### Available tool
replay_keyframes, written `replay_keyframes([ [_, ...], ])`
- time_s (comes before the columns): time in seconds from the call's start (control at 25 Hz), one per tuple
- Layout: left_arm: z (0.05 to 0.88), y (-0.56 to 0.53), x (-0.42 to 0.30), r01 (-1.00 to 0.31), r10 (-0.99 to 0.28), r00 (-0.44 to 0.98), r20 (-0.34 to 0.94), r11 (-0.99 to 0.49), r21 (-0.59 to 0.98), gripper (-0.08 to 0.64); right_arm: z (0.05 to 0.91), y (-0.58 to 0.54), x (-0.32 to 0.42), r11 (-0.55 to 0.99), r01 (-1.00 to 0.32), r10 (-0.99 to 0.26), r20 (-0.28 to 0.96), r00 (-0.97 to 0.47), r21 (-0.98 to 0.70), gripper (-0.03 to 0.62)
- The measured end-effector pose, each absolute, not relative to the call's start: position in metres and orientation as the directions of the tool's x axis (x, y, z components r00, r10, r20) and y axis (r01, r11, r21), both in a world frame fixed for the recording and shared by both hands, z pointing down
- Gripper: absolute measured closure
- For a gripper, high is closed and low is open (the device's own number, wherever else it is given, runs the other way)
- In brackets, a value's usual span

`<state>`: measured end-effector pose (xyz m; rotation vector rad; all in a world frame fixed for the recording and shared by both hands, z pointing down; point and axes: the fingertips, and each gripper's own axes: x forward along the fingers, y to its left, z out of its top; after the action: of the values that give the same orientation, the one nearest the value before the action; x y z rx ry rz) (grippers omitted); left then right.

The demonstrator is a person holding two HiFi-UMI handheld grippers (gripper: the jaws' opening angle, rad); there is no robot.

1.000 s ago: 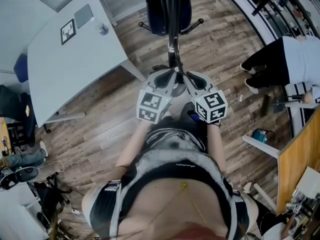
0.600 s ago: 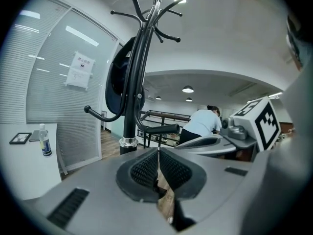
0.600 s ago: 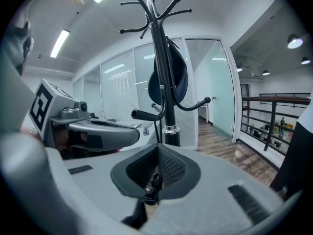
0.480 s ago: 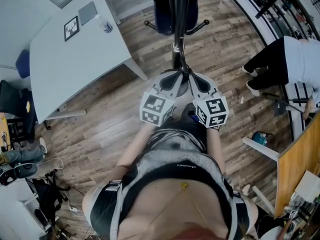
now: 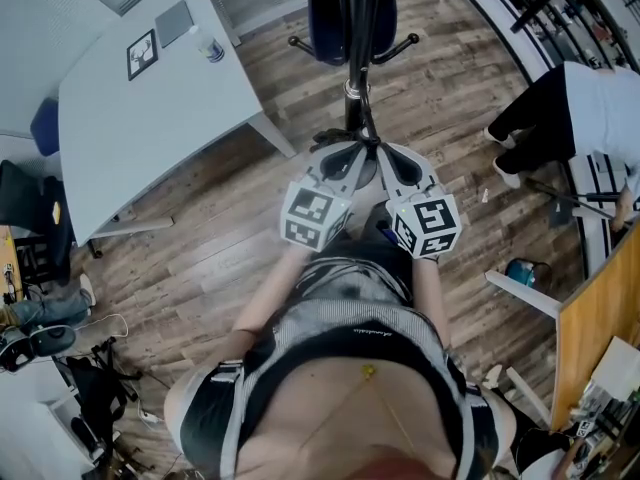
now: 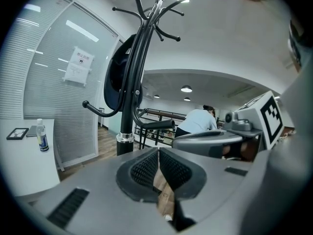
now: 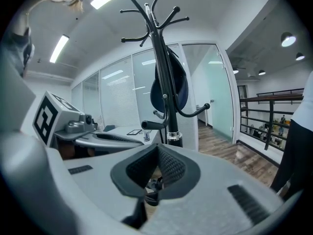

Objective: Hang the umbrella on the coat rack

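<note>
A black coat rack [image 5: 354,90] stands on the wood floor just ahead of me. A dark blue umbrella [image 5: 327,20] hangs against its pole, also seen in the left gripper view [image 6: 116,77] and the right gripper view [image 7: 169,91]. Curved hooks [image 6: 100,112] stick out low on the pole. My left gripper [image 5: 357,150] and right gripper [image 5: 379,152] are side by side just short of the pole. The left gripper [image 6: 158,151] and the right gripper [image 7: 157,149] both have their pads pressed together with nothing held.
A white table [image 5: 130,138] stands at the left with a bottle [image 5: 206,49] and a small framed picture [image 5: 143,56]. A person [image 5: 585,108] bends over at the right, near a railing. A wooden panel [image 5: 590,318] and clutter sit at the lower right.
The right gripper has risen slightly. Both grippers stay close together in front of the pole, and the umbrella still hangs on the rack.
</note>
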<state>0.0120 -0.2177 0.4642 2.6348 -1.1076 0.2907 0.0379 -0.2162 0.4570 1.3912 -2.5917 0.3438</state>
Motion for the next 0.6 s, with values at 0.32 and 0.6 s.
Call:
replay_keyframes([
  [0.32, 0.453, -0.217, 0.004, -0.739, -0.697, 0.668, 0.262, -0.663, 0.121, 0.549, 0.441, -0.209, 0.035, 0.544, -0.835, -0.800, 0.250, -0.545, -0.082, 0.589],
  [0.6, 0.436, -0.214, 0.003, -0.731, -0.703, 0.679, 0.212, -0.674, 0.107, 0.549, 0.427, -0.203, 0.039, 0.539, -0.840, -0.811, 0.234, -0.537, -0.060, 0.591],
])
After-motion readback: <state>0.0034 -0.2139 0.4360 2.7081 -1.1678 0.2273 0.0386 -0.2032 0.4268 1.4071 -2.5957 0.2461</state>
